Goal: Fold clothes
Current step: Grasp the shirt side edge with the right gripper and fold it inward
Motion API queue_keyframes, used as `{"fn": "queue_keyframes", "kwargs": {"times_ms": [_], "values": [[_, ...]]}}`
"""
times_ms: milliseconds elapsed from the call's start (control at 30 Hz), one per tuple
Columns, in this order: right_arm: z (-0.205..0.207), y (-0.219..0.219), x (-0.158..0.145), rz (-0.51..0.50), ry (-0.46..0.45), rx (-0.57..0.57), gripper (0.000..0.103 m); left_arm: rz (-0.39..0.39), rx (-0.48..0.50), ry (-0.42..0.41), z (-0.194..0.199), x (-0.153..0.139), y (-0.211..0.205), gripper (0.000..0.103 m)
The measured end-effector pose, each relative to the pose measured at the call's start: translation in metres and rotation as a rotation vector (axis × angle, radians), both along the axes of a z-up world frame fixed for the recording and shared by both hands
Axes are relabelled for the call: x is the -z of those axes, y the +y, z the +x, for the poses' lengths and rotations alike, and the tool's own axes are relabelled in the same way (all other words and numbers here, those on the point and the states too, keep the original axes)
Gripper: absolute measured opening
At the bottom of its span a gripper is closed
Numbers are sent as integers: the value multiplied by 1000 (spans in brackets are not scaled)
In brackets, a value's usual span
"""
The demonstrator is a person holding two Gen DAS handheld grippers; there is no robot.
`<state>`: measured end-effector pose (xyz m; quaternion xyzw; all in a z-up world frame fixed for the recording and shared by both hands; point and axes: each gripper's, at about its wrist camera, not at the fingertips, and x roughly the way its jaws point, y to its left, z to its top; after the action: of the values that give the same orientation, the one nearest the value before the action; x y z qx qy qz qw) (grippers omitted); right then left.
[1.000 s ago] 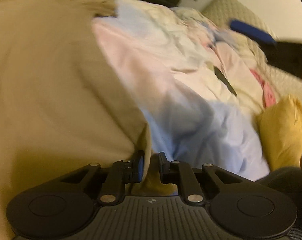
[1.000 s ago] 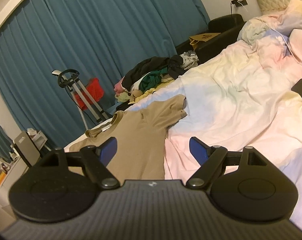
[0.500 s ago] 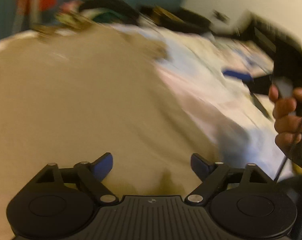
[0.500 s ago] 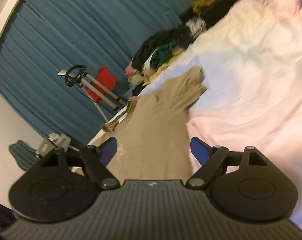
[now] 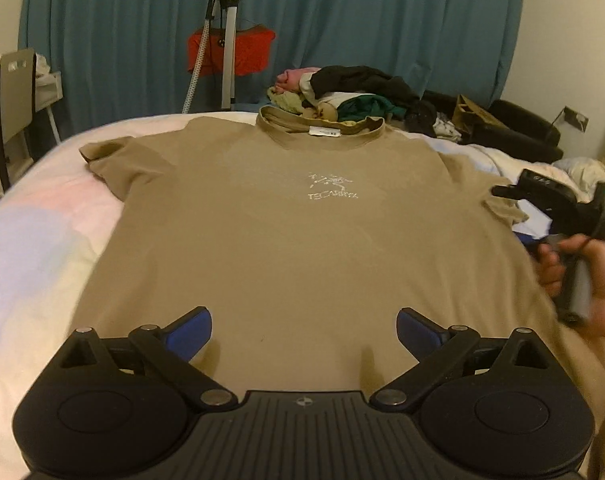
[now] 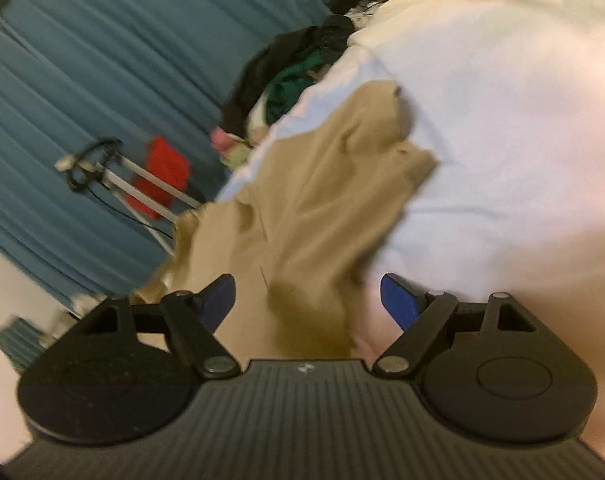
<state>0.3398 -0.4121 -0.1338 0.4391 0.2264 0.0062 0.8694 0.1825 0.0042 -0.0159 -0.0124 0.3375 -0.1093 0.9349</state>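
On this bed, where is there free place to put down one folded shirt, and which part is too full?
Bare sheet lies left of the tan T-shirt, between its left sleeve and the bed's near-left edge. More open bedding lies beyond its right sleeve. Crowded: the clothes pile behind the collar, near the curtain.

L wrist cam is sitting low at the near hem of the tan T-shirt (image 5: 302,240), facing far twd the curtain (image 5: 342,20). R wrist cam is tilting close over its right edge, blurry. Both are sharing shirt, curtain & clothes pile (image 5: 354,96).
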Motion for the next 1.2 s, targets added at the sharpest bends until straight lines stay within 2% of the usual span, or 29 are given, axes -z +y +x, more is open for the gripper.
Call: {"fn": "queue_keyframes", "kwargs": {"times_ms": [100,167,267,367,400,433,567,700,900,1033,1200], "values": [[24,2,0,-18,-99,-2,83,-55,9,18,14,8,-4,100],[43,-1,-1,-27,-127,16,82,-70,10,23,22,14,-8,100],[70,-8,-4,-65,-132,58,69,-73,-1,44,37,24,-10,100],[91,-17,-6,-111,-50,116,38,-87,-12,59,49,29,-11,100],[94,-18,-9,-139,-18,127,14,-92,-14,59,53,30,-11,100],[95,-18,-14,-172,1,140,10,-91,-21,59,54,29,-10,100],[90,-6,-47,-317,-11,166,9,-91,-42,47,57,24,-5,100],[85,30,-99,-530,-47,149,9,-105,-55,15,45,8,5,100],[80,131,-161,-868,-143,93,9,-136,-117,-40,27,-18,34,100],[84,209,-166,-997,-156,6,9,-150,-196,-64,25,-28,61,101],[104,309,-121,-1132,-91,-167,9,-175,-305,-45,36,-24,97,101]]}}
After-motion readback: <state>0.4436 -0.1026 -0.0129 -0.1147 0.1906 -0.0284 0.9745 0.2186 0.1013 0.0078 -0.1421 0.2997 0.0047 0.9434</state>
